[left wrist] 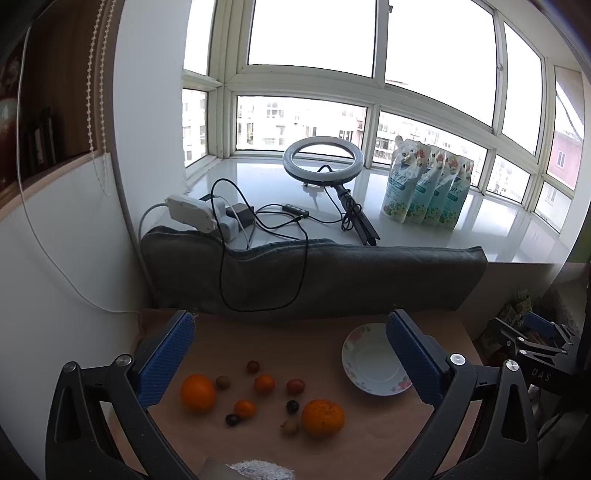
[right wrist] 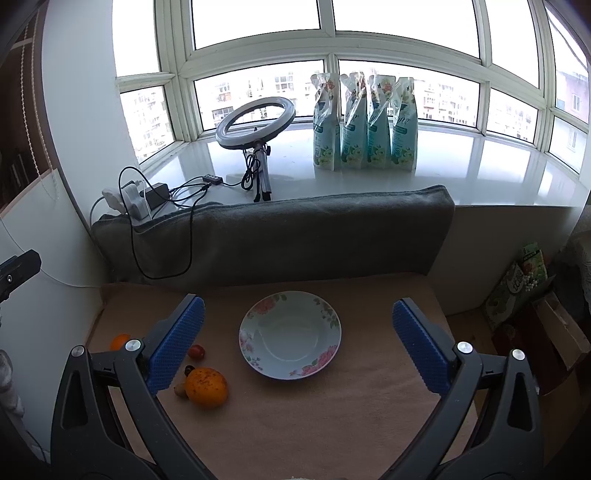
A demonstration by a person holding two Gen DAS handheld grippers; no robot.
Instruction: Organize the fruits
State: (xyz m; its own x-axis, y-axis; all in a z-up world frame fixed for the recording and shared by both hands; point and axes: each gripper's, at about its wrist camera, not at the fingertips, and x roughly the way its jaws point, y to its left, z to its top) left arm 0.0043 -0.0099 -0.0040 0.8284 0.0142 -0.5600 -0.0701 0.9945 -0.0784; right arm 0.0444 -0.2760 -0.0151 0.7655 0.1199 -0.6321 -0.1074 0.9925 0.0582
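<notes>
Orange and dark fruits (left wrist: 264, 384) all loose on counter (right wrist: 332, 413); floral plate (right wrist: 290, 335) beside them bare. Nothing sorted yet. Left hand-held gripper (left wrist: 291, 363) and right hand-held gripper (right wrist: 297, 341) both wide, nothing held.

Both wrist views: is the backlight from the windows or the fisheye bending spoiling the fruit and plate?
Left wrist view: window panes blown out white, frames bowed, yet the fruit reads sharp though dim. Right wrist view: same glare and curved sill; plate evenly lit, no harsh shadows, corners vignetted black.
</notes>
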